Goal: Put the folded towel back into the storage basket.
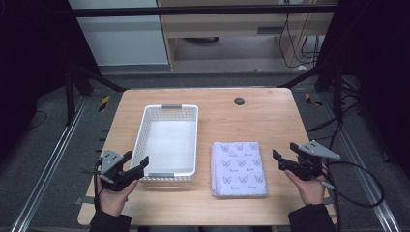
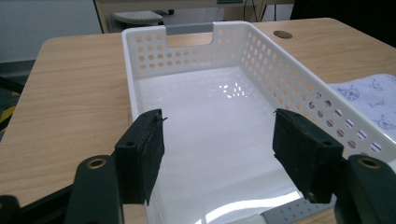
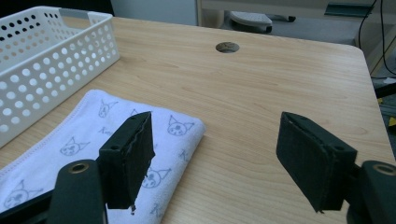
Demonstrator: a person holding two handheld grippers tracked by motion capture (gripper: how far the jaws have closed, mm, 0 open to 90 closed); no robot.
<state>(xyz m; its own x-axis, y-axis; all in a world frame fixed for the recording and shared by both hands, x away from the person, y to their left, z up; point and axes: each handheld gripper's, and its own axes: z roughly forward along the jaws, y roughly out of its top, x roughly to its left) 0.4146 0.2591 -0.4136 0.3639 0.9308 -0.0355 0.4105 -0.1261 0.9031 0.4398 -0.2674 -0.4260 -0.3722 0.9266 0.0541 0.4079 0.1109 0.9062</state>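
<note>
White perforated plastic forms the basket (image 1: 167, 141), which sits left of centre on the tabletop (image 1: 251, 108) with its long axis running from 6 to 12 o'clock. Its floor is bare; nothing lies inside. My left gripper (image 1: 131, 164) hovers at the basket's near left corner, jaws spread and holding nothing. The folded cloth (image 1: 238, 168), pale lilac with a printed cat-face pattern, lies flat just beside the basket at its 3 o'clock, long axis also 6 to 12. My right gripper (image 1: 285, 155) hovers just off the cloth's right edge, jaws spread and empty. From these jaws the cloth lies toward 9 o'clock, so the right hand is the nearer one for a pickup. The basket lies farther on at 9 o'clock.
</note>
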